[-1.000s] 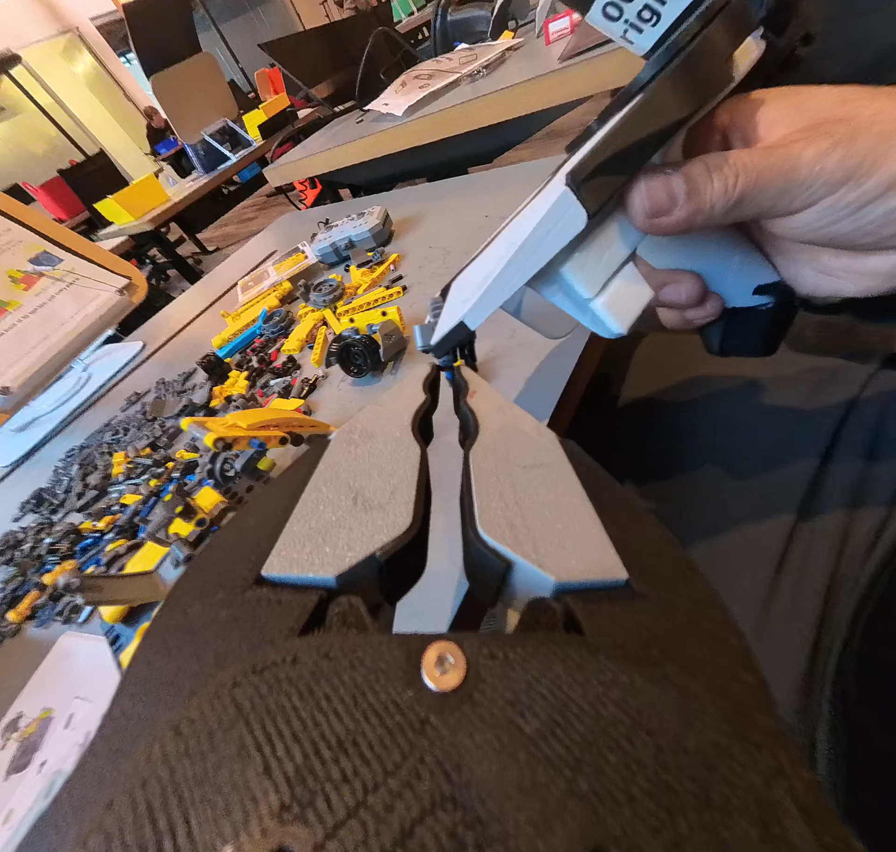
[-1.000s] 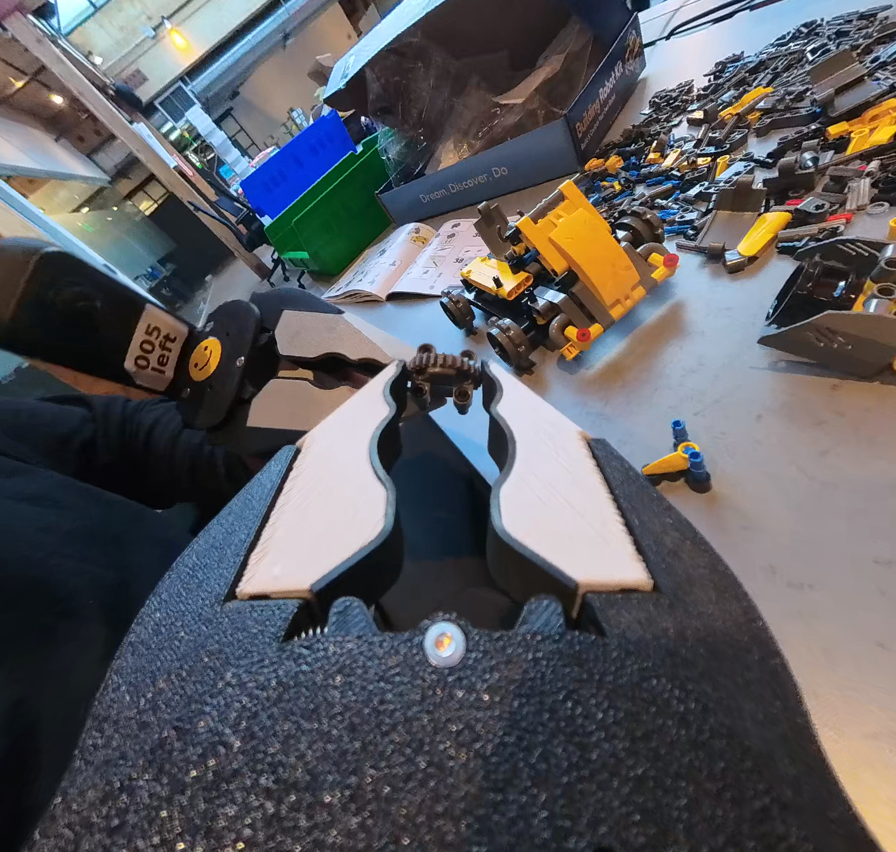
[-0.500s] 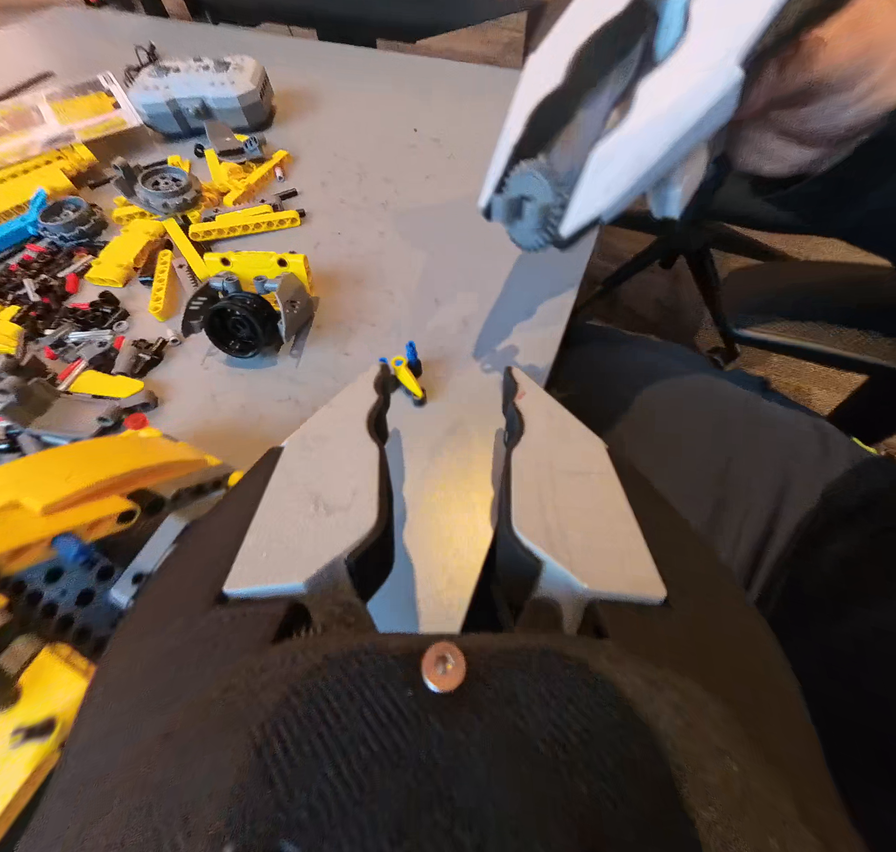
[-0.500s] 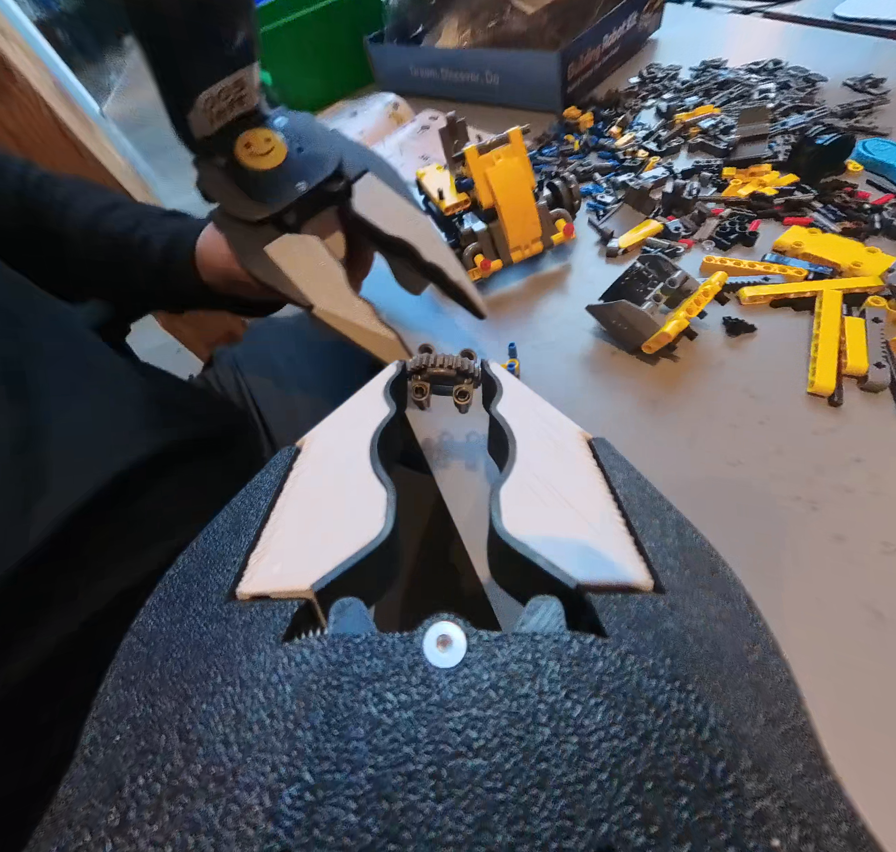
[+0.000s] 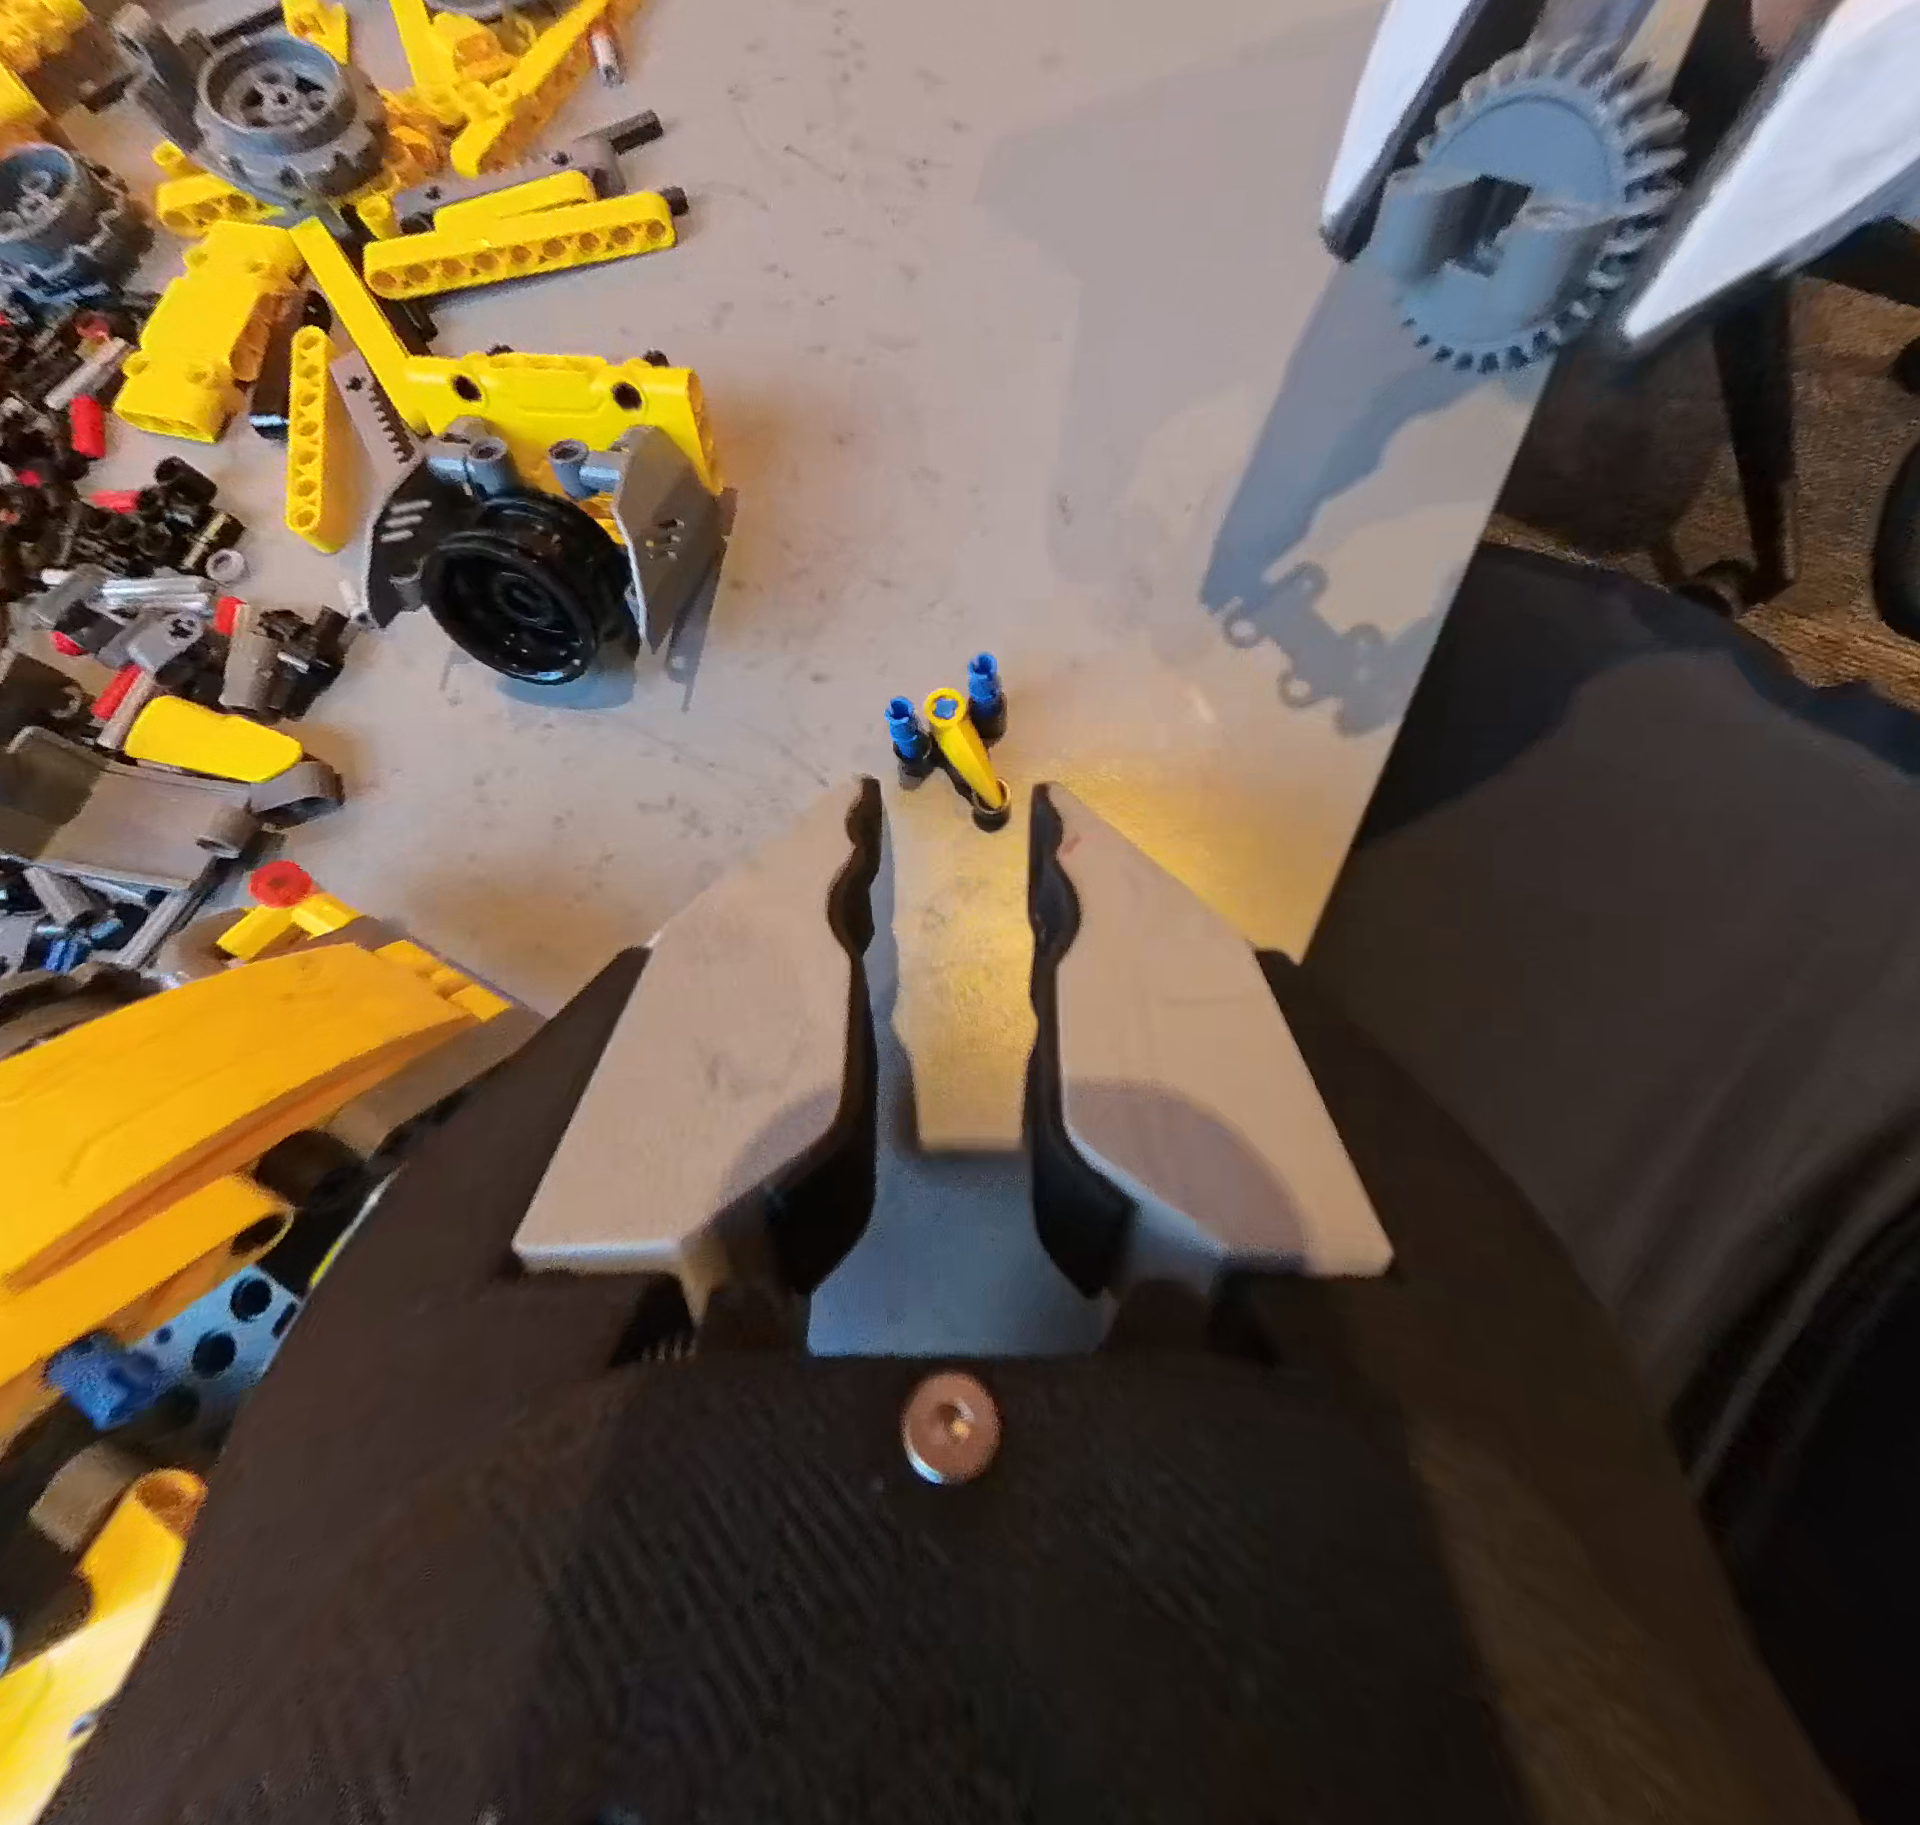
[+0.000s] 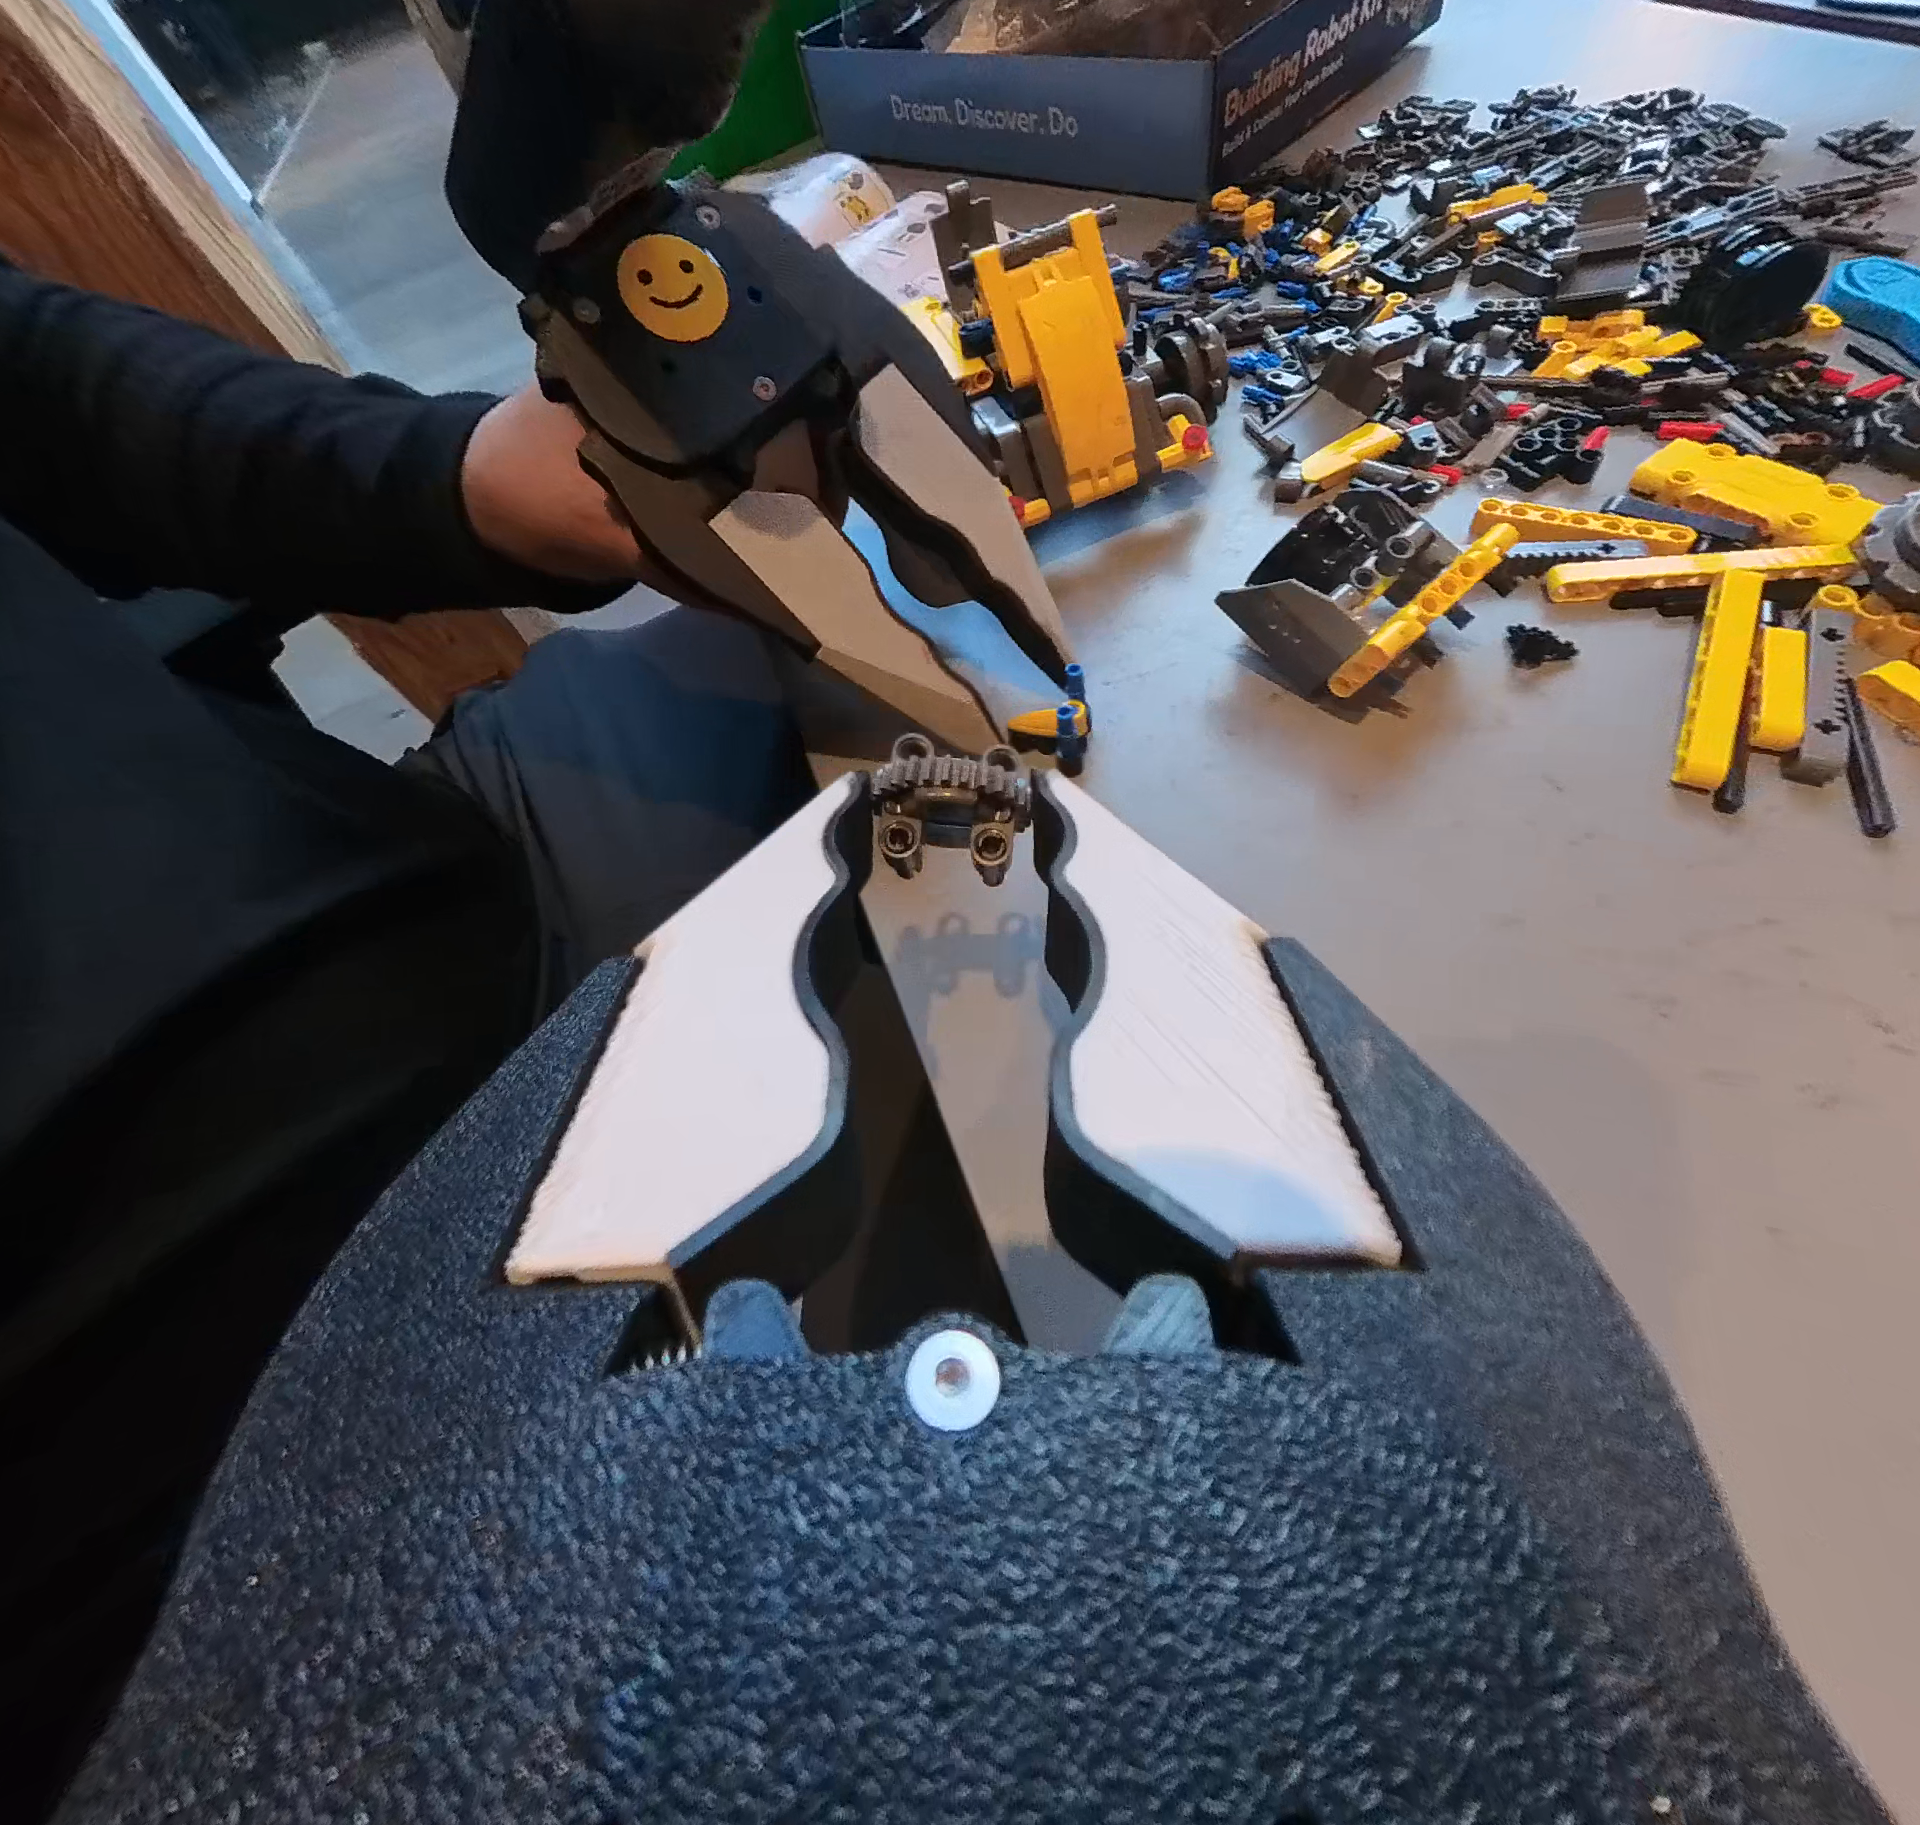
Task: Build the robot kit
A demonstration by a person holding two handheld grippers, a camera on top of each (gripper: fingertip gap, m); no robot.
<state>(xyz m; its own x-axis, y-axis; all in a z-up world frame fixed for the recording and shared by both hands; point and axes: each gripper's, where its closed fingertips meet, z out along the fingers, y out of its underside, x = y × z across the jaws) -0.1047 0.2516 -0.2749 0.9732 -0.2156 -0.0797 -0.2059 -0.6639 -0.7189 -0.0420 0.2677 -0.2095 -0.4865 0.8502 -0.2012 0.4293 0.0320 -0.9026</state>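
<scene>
In the left wrist view my left gripper [image 5: 956,799] is open, its tips just above the grey table [image 5: 1039,373]. A small yellow piece with blue pins [image 5: 951,736] lies right in front of the tips, not gripped. It also shows in the right wrist view [image 6: 1055,726], with the left gripper [image 6: 1029,700] angled down at it. My right gripper [image 6: 951,788] is shut on a grey gear piece [image 6: 951,814] and holds it in the air near the table's edge. That gear [image 5: 1538,206] shows at the top right of the left wrist view.
A yellow vehicle model [image 6: 1070,362] stands behind the left gripper. A dark box [image 6: 1122,102] is at the back. Loose yellow, black and grey pieces [image 6: 1558,321] cover the table's far side. A black wheel assembly [image 5: 530,570] lies left of the small piece. The table edge [image 5: 1392,788] runs close on the right. The left gripper's tips are roughly 10 centimetres from the right gripper's.
My left gripper has opened, swung down to the table and closed in on the small yellow piece. The right gripper still holds the gear and has tilted downward.
</scene>
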